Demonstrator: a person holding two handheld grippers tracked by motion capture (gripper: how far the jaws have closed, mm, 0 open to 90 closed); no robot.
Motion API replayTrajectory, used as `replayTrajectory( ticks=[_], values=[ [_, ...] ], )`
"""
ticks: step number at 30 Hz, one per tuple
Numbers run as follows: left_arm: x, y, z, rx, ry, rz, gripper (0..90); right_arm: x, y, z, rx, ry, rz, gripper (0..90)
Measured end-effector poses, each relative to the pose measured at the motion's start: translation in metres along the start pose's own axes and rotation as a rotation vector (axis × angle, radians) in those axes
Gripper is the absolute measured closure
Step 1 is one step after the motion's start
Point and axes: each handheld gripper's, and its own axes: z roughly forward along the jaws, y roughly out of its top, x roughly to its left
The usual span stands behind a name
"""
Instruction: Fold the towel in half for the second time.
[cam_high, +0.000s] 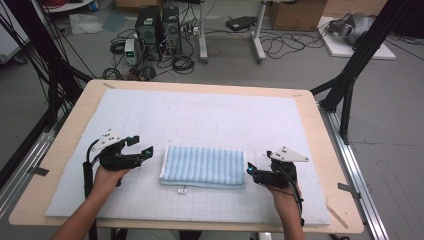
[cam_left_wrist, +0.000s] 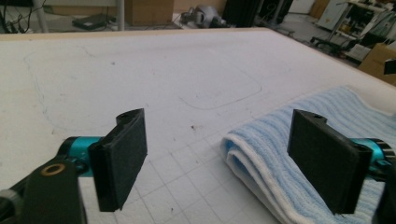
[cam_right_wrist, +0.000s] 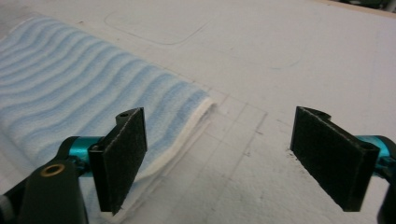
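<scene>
The folded blue striped towel (cam_high: 202, 166) lies at the frame's centre on the table (cam_high: 320, 150). Left tongs (cam_high: 141, 150) and right tongs (cam_high: 250, 172) flank it, wide open, holding nothing. The fold looks finished; next probably comes another fold, needing fresh grips at the edges.

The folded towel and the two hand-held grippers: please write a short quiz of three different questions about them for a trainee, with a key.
1. True or false: the left hand-held gripper is clamped on the folded blue striped towel.
2. Multiple choice: where does the towel lie? A) on the white gridded mat, between the two grippers; B) on the floor; C) draped over the table edge.
3. Short answer: how do the jaws of the right hand-held gripper stand?

Key:
1. False; its jaws are open, nothing pinched.
2. A.
3. Wide open, beside the towel's end, holding nothing.
</scene>
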Motion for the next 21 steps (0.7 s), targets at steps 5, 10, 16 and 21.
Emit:
replayTrajectory(
  ticks=[5, 10, 16, 21],
  values=[
    [0.002, 0.001, -0.006, -0.027, 0.011, 0.022, 20.0, -0.007, 0.001, -0.006, -0.030, -0.012, 0.021, 11.2],
    [0.007, 0.003, -0.016, -0.053, 0.026, 0.032, 20.3, -0.016, 0.000, -0.015, -0.069, -0.038, 0.077, 10.2],
    [0.011, 0.003, -0.023, -0.061, 0.042, 0.030, 20.8, -0.024, -0.001, -0.026, -0.096, -0.081, 0.094, 10.1],
    [0.011, 0.002, -0.023, -0.057, 0.038, 0.031, 21.2, -0.025, -0.002, -0.027, -0.095, -0.091, 0.097, 10.1]
  ],
)
